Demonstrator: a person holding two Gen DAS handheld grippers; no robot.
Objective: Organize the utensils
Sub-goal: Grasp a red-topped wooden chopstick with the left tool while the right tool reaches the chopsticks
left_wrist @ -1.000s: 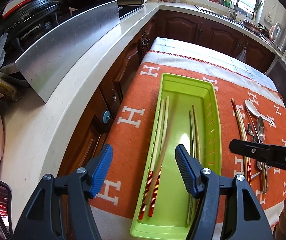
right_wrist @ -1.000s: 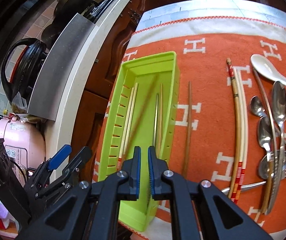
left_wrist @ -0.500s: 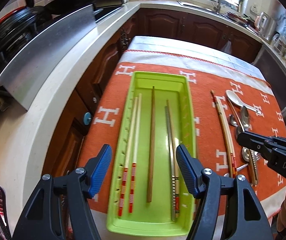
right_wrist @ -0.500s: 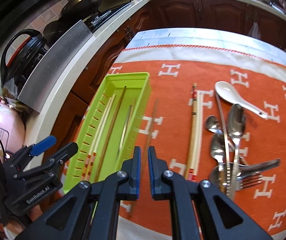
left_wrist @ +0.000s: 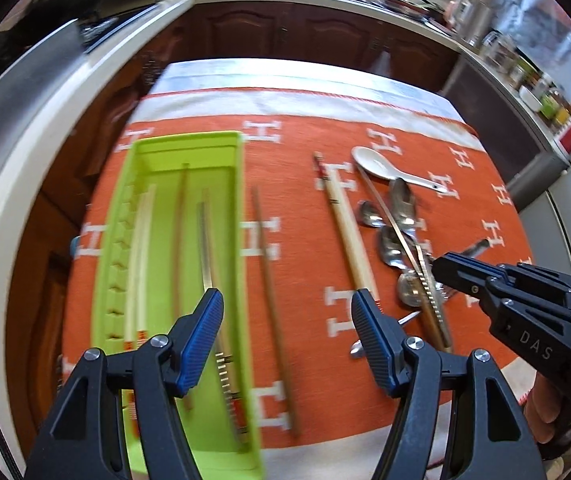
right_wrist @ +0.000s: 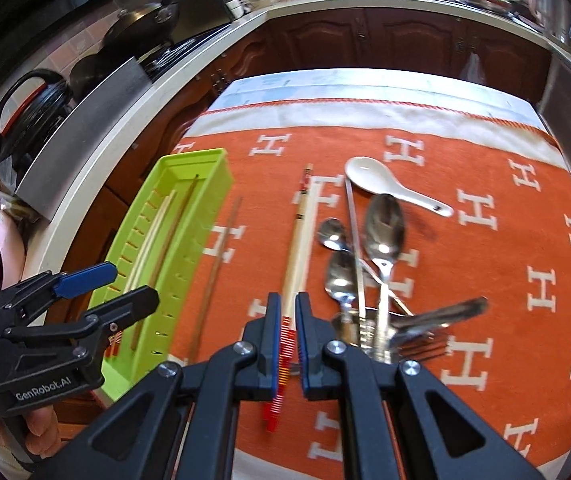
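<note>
Utensils (right_wrist: 381,236) lie beside your green tray (left_wrist: 241,184); your left hand-held gripper (left_wrist: 285,340) gapes empty, your right hand-held gripper (right_wrist: 288,340) is pinched together.

I count one green tray (left_wrist: 241,184). Inside it lie two pale chopsticks (left_wrist: 141,240), one brown chopstick (left_wrist: 179,240) and what looks like a metal pair (left_wrist: 205,248), too blurred to be sure. Outside it lie one brown chopstick (right_wrist: 215,264), two pale chopsticks (right_wrist: 299,240), one white spoon (right_wrist: 377,182), three clear metal spoons (right_wrist: 383,232) and one fork (right_wrist: 425,348).
</note>
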